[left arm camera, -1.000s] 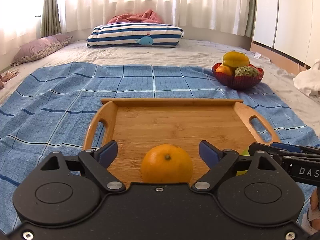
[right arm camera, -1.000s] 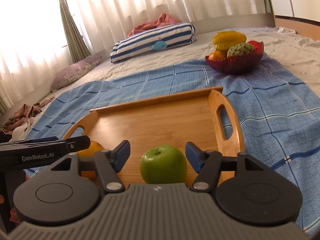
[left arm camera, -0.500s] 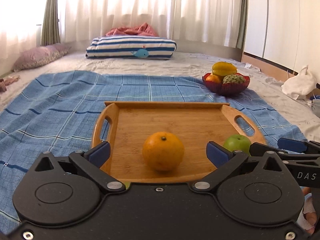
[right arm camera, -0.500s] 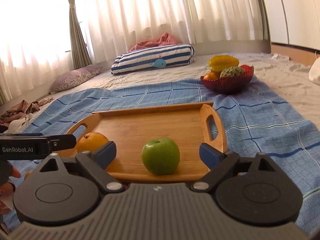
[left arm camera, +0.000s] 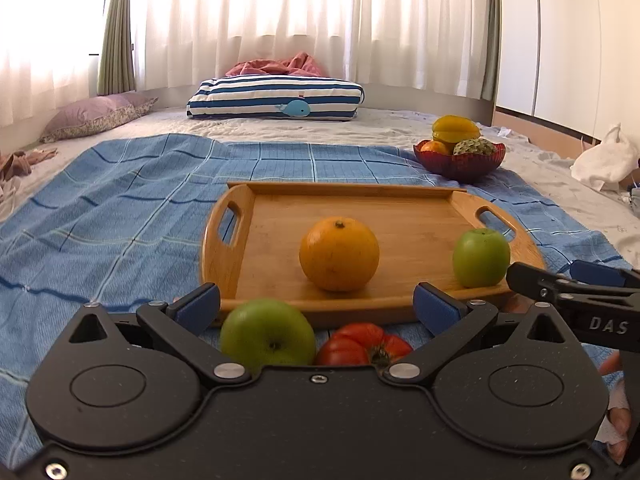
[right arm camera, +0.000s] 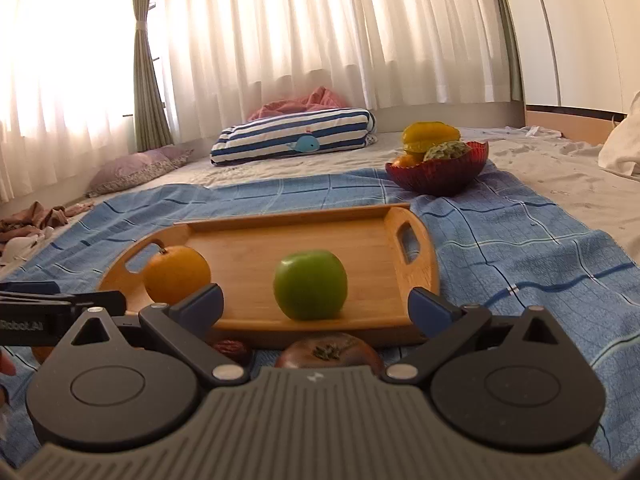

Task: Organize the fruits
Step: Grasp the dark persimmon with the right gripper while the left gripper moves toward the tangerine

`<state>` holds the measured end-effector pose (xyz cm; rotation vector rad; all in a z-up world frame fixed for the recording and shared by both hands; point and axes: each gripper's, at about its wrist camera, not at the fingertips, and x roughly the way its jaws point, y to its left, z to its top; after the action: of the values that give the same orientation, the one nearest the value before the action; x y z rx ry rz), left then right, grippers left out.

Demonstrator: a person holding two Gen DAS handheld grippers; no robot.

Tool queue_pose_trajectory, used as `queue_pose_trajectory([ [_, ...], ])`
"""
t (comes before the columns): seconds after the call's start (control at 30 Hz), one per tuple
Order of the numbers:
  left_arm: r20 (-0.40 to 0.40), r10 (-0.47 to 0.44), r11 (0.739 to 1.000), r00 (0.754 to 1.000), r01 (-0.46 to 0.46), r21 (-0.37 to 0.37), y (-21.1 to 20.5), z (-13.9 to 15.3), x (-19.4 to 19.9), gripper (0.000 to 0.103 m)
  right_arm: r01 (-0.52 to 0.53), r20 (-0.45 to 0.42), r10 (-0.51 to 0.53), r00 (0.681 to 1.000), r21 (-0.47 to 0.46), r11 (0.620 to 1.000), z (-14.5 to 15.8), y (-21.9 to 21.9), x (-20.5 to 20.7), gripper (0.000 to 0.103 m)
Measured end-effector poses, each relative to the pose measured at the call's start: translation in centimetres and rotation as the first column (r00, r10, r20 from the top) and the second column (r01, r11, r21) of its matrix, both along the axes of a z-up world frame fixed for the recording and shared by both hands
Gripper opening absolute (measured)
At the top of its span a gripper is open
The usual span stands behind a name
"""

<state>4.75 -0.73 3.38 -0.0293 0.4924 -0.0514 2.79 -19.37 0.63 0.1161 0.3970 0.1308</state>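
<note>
A blue blanket (left arm camera: 120, 208) carries a wooden tray (left arm camera: 400, 216). On it sit an orange (left arm camera: 339, 254) at centre and an apple (left arm camera: 481, 257) at 3 o'clock. The left gripper (left arm camera: 316, 306) stands spread wide, empty. The right gripper's (right arm camera: 316, 304) jaws have just been opening, nothing between them.

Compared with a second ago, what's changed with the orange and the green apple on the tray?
Both grippers backed off toward the camera side. The left gripper left the orange on the tray; the right gripper, jaws just opening wider, left the green apple there. Neither fruit moved; the red bowl stayed put.
</note>
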Motion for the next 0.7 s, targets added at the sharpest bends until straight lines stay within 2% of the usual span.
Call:
queue_pose_trajectory([
  [0.37, 0.03, 0.043, 0.999, 0.999, -0.043, -0.012, 0.8, -1.4, -1.6, 0.103, 0.031, -0.006, -0.031, 1.0, -0.006, 1.0, -1.6, 0.2, -0.4, 0.103],
  [0.7, 0.099, 0.062, 0.996, 0.993, -0.069, 0.06, 0.5, -2.1, -3.0, 0.103, 0.041, 0.018, -0.041, 0.999, -0.047, 0.998, -2.3, 0.8, -0.7, 0.103],
])
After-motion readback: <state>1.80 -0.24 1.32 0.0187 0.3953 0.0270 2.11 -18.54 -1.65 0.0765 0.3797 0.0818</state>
